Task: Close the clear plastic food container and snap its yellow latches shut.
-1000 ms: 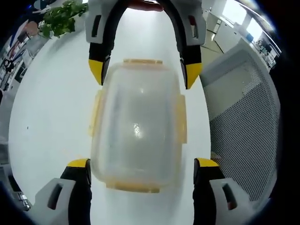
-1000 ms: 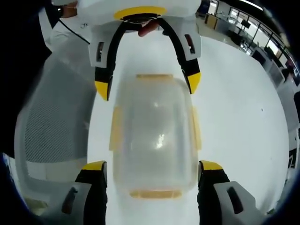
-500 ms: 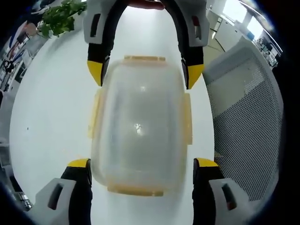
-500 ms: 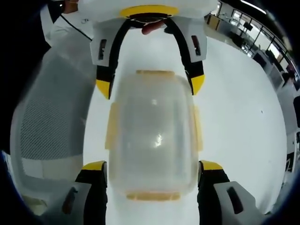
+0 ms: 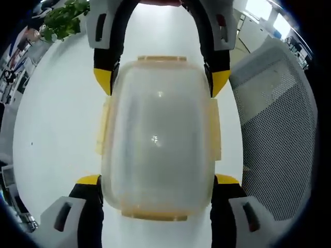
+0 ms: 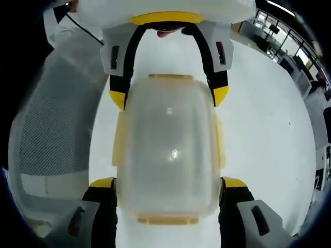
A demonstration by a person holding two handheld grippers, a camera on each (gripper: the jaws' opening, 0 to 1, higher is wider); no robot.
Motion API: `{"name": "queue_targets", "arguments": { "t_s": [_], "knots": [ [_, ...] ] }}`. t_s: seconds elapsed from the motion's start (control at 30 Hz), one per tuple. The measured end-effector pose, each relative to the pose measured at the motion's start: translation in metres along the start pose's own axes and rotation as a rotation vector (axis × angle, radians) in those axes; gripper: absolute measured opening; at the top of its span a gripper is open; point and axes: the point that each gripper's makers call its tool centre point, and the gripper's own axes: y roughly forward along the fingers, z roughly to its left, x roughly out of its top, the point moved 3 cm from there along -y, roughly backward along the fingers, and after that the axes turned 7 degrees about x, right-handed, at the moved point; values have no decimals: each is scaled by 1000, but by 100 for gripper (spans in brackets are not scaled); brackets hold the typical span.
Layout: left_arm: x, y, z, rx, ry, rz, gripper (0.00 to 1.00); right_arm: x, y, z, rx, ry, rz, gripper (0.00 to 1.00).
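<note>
Left gripper view: white round table lies bare at left; the clear rectangular plastic container with yellow latches sits between the spread left gripper and right gripper jaws; grey mesh chair crowds the right edge.

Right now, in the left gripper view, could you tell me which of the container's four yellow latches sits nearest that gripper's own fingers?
The short-end latch at the bottom of the view, between the left gripper fingers; the opposite end latch lies by the right gripper.

No readable text, labels, brands or numbers anywhere in either view.
</note>
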Motion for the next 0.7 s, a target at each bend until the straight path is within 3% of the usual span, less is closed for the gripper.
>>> {"name": "queue_targets", "arguments": {
  "t_s": [0.7],
  "knots": [
    [-1,2,0,2,-3,23,86,0,2,0,1,6,-11,81]
  ]
}}
